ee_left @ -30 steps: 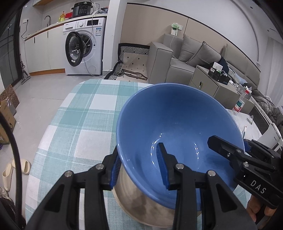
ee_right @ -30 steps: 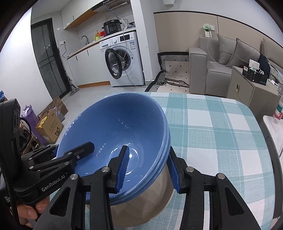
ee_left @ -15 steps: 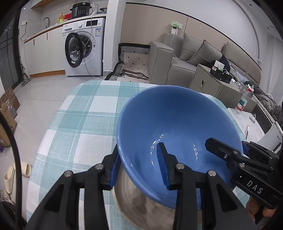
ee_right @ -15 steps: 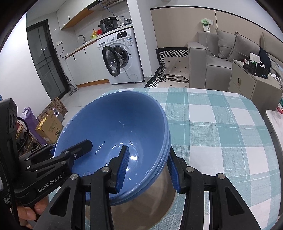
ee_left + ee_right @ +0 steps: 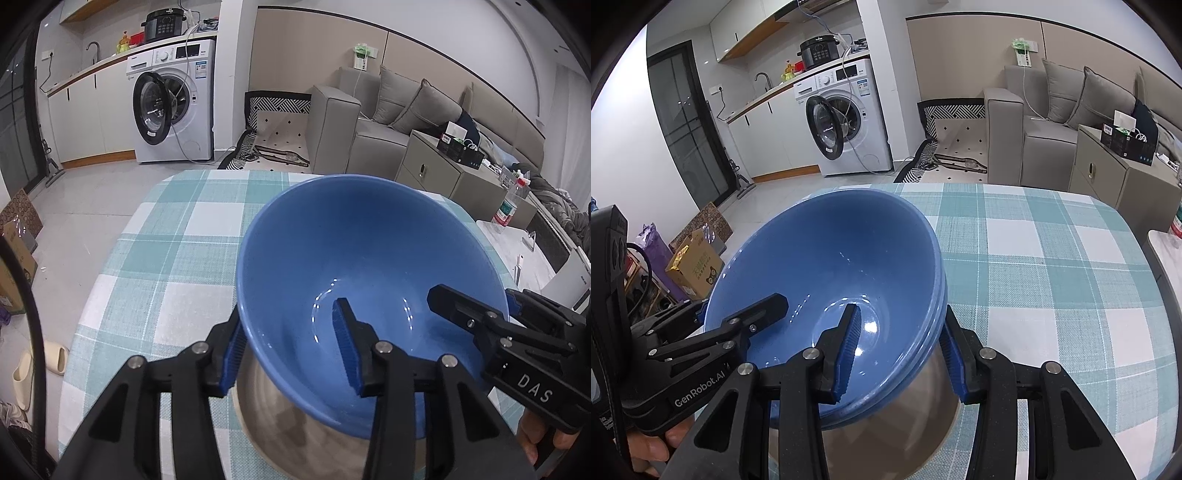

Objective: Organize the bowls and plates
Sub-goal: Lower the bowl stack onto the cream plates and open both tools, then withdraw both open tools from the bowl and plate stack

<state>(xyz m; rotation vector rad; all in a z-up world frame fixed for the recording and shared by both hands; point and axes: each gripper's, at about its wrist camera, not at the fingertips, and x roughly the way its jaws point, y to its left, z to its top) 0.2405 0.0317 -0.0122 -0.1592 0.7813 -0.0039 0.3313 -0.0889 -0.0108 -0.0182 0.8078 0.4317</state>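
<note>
On the checked tabletop, blue bowls nest in a steel bowl; left tool and right tool each straddle opposite rims, clamped on.

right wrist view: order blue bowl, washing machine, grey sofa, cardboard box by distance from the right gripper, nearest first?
1. Blue bowl: its rim sits between the right gripper fingers, on the checked table.
2. Cardboard box: on the floor, left of the table.
3. Washing machine and grey sofa: both against the far walls, machine centre-left, sofa right; too close to call.
</note>
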